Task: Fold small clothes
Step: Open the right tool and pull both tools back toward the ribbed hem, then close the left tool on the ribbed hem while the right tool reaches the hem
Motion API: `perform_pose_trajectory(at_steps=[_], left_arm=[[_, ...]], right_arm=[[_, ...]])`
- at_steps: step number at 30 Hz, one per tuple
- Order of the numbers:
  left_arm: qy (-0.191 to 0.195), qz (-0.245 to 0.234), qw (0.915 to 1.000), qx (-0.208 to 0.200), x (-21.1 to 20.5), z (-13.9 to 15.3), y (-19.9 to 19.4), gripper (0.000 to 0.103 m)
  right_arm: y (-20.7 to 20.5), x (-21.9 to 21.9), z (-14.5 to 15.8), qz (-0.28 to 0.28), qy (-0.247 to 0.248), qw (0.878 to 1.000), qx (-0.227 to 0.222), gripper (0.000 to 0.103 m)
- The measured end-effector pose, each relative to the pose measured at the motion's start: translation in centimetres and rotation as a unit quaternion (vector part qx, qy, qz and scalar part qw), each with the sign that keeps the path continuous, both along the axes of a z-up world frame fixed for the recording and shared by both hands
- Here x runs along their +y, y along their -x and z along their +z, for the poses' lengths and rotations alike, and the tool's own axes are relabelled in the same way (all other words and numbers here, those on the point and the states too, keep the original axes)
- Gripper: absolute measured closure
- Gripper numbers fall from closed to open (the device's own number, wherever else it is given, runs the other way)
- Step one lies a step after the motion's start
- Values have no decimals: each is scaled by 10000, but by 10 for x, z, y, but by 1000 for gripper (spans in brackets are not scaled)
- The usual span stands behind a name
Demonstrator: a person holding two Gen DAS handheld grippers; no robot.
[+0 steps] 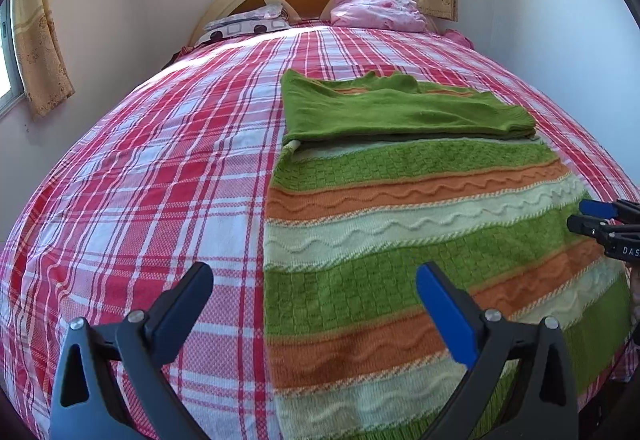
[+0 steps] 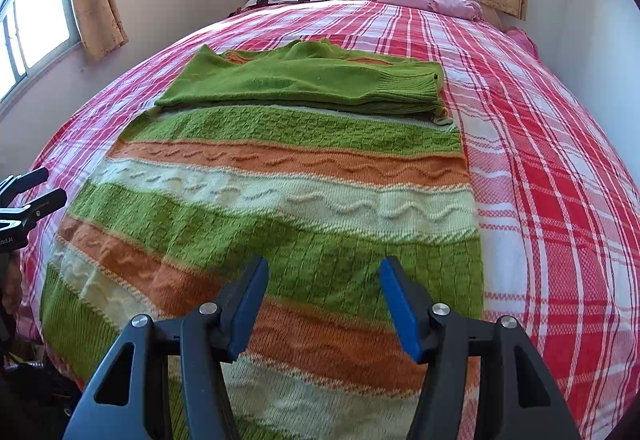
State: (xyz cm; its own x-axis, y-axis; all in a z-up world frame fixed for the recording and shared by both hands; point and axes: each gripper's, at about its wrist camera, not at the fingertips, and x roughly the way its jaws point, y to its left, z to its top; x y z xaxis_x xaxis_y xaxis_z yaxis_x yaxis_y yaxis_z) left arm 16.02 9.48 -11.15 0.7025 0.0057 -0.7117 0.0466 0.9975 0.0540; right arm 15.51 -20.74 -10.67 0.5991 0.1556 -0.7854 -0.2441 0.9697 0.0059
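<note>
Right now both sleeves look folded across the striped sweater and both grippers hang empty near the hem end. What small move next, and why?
Probably bring both grippers down onto the hem corners of the striped knit sweater. The green sleeves already lie folded across its chest, the lower body is still spread flat on the plaid bedsheet, and the left gripper and right gripper have open jaws with nothing between them.

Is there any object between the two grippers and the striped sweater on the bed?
Nothing visible. The left gripper and right gripper are open above the striped sweater, with no object between.
</note>
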Motion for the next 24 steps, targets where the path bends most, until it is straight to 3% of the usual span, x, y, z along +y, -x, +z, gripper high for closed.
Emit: perform_pose_trajectory(at_steps=[9, 16, 18, 20, 22, 24], left_arm=[[-133, -156, 9995, 241, 4, -6, 44, 0], [320, 43, 9957, 874, 21, -22, 67, 1], [473, 92, 9933, 1054, 23, -27, 74, 6], [679, 55, 9895, 1274, 23, -34, 78, 23], [938, -16, 9844, 1489, 23, -39, 81, 32], [1089, 5, 9813, 1590, 24, -42, 84, 34]], right_arm=[[50, -8, -2, 73, 49, 9999, 129, 44], [74, -15, -5, -31, -1, 9998, 179, 43], [80, -16, -6, -29, -38, 9998, 180, 43], [83, -16, -7, -40, -27, 9999, 160, 43], [84, -19, -8, -79, -77, 9999, 130, 43], [85, -23, -8, -167, -159, 9997, 111, 43]])
